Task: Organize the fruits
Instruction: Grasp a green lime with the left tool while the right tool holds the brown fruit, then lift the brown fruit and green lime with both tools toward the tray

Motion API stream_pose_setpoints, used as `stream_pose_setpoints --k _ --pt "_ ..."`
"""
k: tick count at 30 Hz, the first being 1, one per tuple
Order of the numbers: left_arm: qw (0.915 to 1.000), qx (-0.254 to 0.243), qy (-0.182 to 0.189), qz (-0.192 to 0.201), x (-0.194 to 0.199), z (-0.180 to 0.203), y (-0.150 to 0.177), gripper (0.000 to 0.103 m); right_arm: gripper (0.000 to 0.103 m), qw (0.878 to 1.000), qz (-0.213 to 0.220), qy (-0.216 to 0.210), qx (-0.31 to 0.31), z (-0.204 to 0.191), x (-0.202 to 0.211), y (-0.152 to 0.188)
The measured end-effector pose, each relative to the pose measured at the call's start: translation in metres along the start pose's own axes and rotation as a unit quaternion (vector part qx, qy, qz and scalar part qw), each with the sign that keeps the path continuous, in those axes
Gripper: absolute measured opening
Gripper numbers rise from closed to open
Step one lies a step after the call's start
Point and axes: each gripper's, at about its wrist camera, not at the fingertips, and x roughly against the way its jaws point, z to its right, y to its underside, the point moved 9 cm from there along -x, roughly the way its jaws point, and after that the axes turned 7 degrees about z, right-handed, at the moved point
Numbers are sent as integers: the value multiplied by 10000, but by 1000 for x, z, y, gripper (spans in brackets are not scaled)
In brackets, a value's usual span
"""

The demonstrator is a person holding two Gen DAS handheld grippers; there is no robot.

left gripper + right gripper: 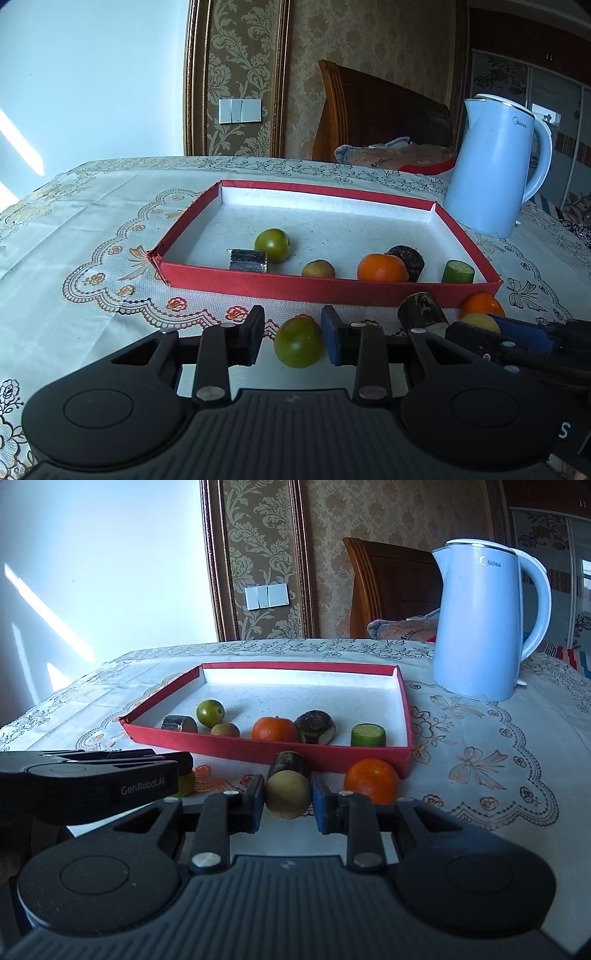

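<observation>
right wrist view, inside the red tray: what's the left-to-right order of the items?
Inside the red tray: dark cylinder piece → green round fruit → small tan fruit → orange → dark brown chunk → green cut cylinder.

Two low, close wrist views side by side, both facing the red tray (332, 290) and kettle (480, 627).

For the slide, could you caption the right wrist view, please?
Right gripper shut on a tan fruit before the red tray.
</observation>
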Motion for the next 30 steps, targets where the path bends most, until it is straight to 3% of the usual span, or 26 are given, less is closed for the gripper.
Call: stream_pose_setpoints --k 11,19,30 --pt "9994 143 -201 250 16 -33 7 29 26 9999 -20 -88 146 -33 -11 4" --pt "9986 416 285 172 19 -38 11 30 26 9997 -54 -147 174 -37 -11 8" --pt "9985 -61 521 157 13 -11 12 29 26 9997 -175 -143 60 -30 -8 15"
